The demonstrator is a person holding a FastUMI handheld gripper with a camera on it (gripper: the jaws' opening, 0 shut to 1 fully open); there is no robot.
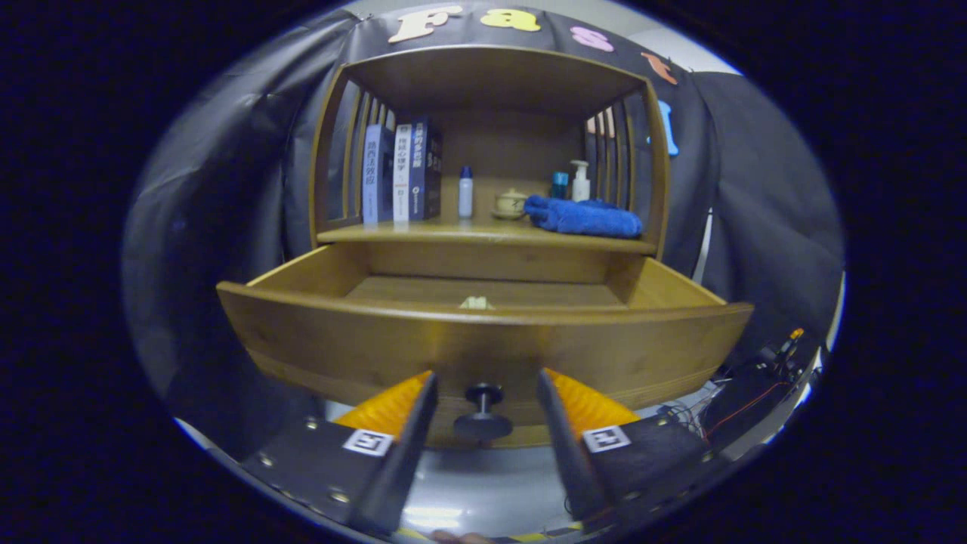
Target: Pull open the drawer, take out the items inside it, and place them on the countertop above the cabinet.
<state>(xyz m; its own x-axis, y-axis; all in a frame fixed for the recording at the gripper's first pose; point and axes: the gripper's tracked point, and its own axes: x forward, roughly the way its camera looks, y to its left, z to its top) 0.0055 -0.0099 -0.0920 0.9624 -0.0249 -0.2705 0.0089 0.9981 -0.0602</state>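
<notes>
Fingers [412,423] of the gripper [483,385] stand apart, flanking the black knob [482,412] without touching it; the wooden drawer [483,340] is pulled out, a small pale item [476,303] on its floor; above, the countertop [423,233] carries books [400,174], a white bottle [465,192], a blue towel [583,216]; black cloth walls behind.
</notes>
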